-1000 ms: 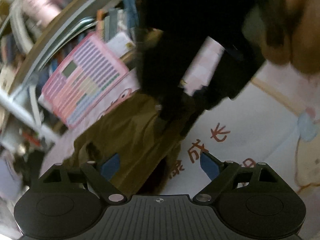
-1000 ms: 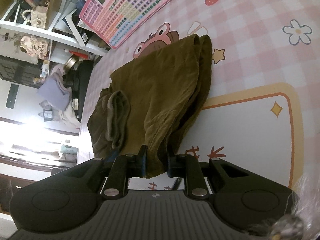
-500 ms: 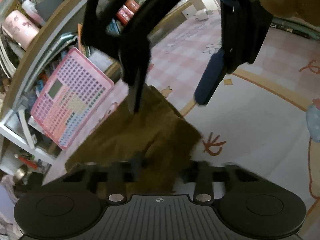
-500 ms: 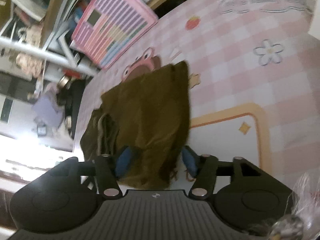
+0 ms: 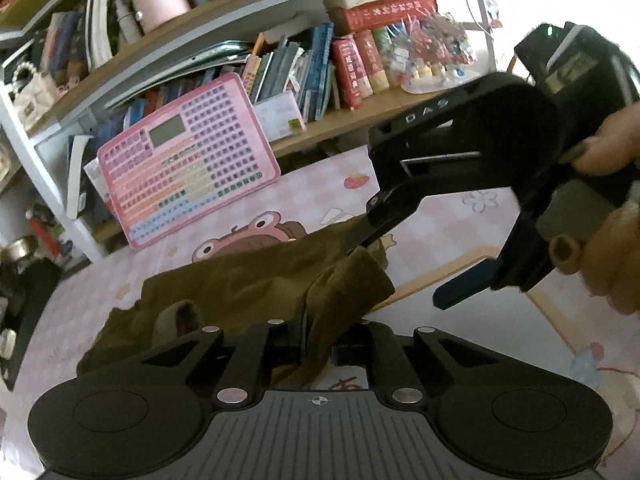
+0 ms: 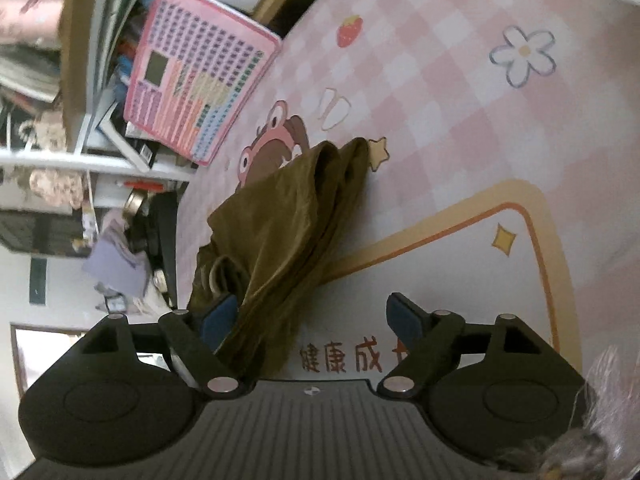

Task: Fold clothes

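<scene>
An olive-brown garment point(image 5: 248, 284) is seen bunched and partly folded on a pink checked play mat point(image 6: 440, 92), its cloth creased into long ridges with a paler ribbed band showing near one end. In the left wrist view, a raised fold of it is pinched between the closed fingers of the left gripper point(image 5: 318, 344), so that the cloth is lifted off the mat there. The right gripper point(image 6: 312, 316) is held with its blue-padded fingers spread wide; the garment's near edge lies against the left-hand pad, and nothing is clamped. From the left wrist view that same gripper is seen above the garment's far corner, gripped by a hand point(image 5: 612, 216). The garment's far edge ends beside a printed star and a cartoon frog. Open mat is left to the right of the cloth, across the white panel with orange border. A pink keypad toy point(image 5: 186, 160) is leaned against a bookshelf point(image 5: 320, 64) at the mat's far edge, well apart from the cloth.
</scene>
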